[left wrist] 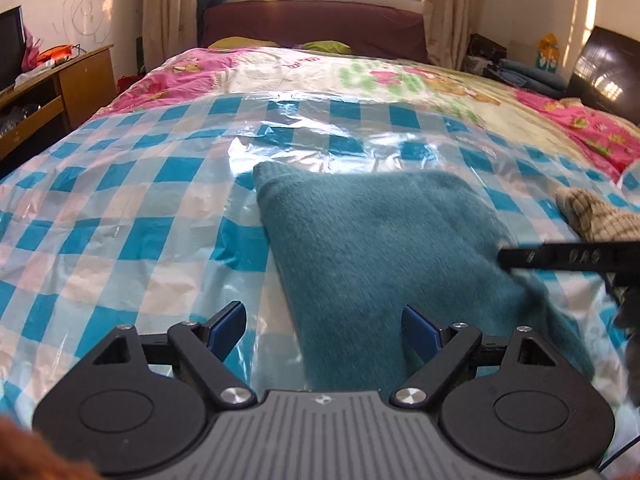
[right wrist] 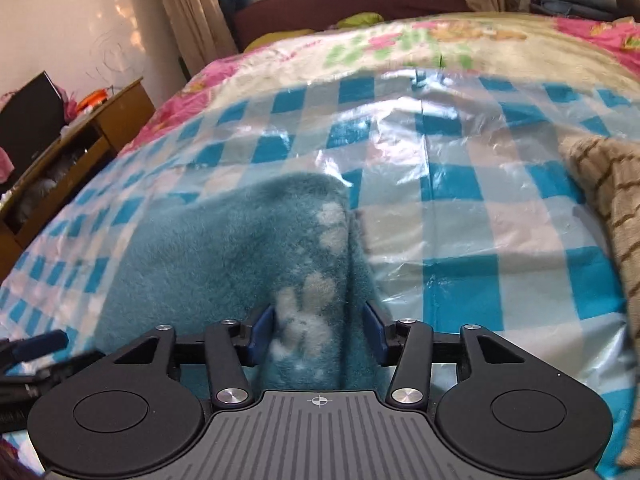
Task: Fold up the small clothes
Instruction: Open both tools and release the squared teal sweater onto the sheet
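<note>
A fuzzy teal garment [left wrist: 384, 240] lies on the blue-and-white checked plastic sheet [left wrist: 120, 216] on the bed. My left gripper [left wrist: 324, 328] is open, its jaws wide, over the garment's near left edge. The right gripper's finger [left wrist: 560, 258] shows at the right, at the garment's right edge. In the right wrist view the teal garment [right wrist: 224, 248], with white patches, is bunched between the right gripper's [right wrist: 318, 330] blue pads, which press on it from both sides. The left gripper's fingers [right wrist: 36, 346] show at the far left.
A beige checked cloth [left wrist: 592, 212] lies to the right of the teal garment, also in the right wrist view [right wrist: 608, 200]. A pink floral quilt [left wrist: 360, 72] covers the far bed. A wooden desk [left wrist: 60, 84] stands at the left. A dark headboard [left wrist: 312, 24] stands under the window.
</note>
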A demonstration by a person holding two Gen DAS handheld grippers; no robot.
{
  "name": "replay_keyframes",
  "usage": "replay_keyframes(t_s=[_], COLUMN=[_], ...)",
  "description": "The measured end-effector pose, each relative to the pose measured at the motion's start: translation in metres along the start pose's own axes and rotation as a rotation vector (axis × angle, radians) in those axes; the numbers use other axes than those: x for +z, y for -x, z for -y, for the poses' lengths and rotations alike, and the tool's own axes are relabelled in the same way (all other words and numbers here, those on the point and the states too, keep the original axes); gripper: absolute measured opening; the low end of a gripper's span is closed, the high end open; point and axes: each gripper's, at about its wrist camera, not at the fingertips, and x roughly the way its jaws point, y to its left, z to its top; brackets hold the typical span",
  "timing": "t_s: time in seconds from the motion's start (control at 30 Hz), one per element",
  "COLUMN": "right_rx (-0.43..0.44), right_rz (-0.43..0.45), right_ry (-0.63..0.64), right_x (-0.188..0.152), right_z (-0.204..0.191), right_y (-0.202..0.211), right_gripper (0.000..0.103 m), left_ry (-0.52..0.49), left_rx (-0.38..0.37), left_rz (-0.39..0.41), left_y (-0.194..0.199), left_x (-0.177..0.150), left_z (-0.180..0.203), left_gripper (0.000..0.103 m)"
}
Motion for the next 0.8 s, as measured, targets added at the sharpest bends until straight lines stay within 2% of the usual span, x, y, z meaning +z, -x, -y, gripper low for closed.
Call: replay_keyframes(t_s=[0.1,0.17,0.3,0.47,0.67,0.8], right_rx=[0.005,-0.005,-0.012,-0.005,0.045,-0.033], right_rz=[0.034,0.016,-0.014,0.032,0.021,-0.008], right_ry=[0.025,0.022,0.006,-0.019,-0.026,0.054], right_x=[-0.007,-0.015,-0.023,-0.021,-0.048,-0.069], right_z=[-0.004,-0.004,0.001,0.001,-0.002,-0.011], right_y=[0.019,0.02,0.014,0.037,0.063,0.062], right_gripper=[0.045,0.045,0.046,0.046,0.046,0.047], left_ry=[0.013,0.016,-0.011,0.002,0.017,0.027], left_rx=[-0.011,-0.018,-0.005,-0.009,-0.001,0.004], left_rz=[-0.042,-0.063,-0.067,-0.058,-0.093,-0.105], left_y=[-0.004,-0.006,0.001,0.015,0.018,0.019], left_x=[-0.009,-0.013,-0.017,-0.02,-0.035,-0.04], left_z=[0.002,0.005,0.011,0.006,0.002,0.001], left_gripper=[0.09,0.09,0.09,0.09,0.09,0.09])
